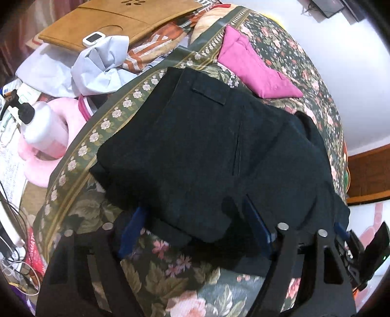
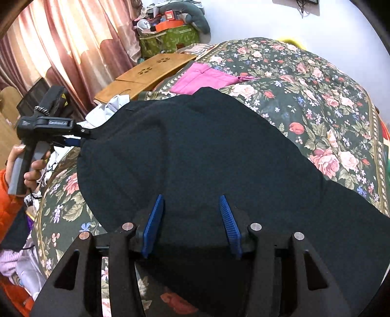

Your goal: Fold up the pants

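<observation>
Black pants [image 1: 207, 156] lie folded on the floral bedspread [image 1: 170, 275]; they also fill the right wrist view [image 2: 207, 158]. My left gripper [image 1: 195, 231] is open at their near edge, its blue pads [image 1: 132, 231] wide apart with cloth draped over them. In the right wrist view the left gripper [image 2: 80, 139] touches the pants' left corner. My right gripper [image 2: 192, 224] is open, its blue pads [image 2: 153, 224] resting on the near part of the pants.
Folded pink pants [image 1: 253, 65] lie behind the black ones. A wooden lap tray [image 1: 117, 22], a grey garment [image 1: 102, 65], a white pump bottle [image 1: 39, 124] and a pink cushion [image 1: 39, 165] crowd the left. Curtains [image 2: 61, 44] hang at left.
</observation>
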`<state>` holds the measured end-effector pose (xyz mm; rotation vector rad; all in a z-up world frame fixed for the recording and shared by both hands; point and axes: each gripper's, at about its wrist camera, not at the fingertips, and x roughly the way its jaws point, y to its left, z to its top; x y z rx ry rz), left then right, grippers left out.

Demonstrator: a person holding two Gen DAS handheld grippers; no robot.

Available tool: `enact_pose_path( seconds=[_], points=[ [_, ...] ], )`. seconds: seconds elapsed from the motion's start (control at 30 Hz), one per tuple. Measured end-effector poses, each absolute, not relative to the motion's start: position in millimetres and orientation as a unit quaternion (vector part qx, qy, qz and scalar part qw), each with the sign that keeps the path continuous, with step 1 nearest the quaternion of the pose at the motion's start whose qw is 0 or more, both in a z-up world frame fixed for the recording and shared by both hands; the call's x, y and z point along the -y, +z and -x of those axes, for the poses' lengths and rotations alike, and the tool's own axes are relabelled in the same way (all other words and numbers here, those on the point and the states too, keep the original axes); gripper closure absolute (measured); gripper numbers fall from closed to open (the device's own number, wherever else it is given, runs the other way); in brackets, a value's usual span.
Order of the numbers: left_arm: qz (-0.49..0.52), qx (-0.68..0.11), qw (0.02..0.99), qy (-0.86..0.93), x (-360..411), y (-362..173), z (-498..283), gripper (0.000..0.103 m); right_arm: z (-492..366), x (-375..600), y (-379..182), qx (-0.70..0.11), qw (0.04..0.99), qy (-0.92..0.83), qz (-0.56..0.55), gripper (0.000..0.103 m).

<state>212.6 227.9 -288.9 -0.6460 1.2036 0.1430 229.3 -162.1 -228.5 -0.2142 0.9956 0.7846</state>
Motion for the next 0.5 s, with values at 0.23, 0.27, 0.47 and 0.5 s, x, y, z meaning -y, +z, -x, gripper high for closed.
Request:
enact_pose_path(
  seconds=[0.23, 0.27, 0.47, 0.5],
  points=[
    [0.249, -0.542, 0.796, 0.103, -226, -281, -212, 0.09, -230, 167, -229, -0.469, 0.798, 0.368, 0.085, 0.056],
    [0.228, -0.528, 0.811, 0.111, -223, -271, -209, 0.09, -230, 168, -229, -0.47, 0.798, 0.368, 0.083, 0.056],
    [0.182, -0.497, 0.84, 0.118, -225, -246, -198, 0.09, -232, 172, -230, -0.476, 0.796, 0.365, 0.075, 0.055],
    [0.179, -0.504, 0.837, 0.117, -226, -252, -198, 0.09, -232, 172, -230, -0.477, 0.797, 0.364, 0.074, 0.055]
  ],
)
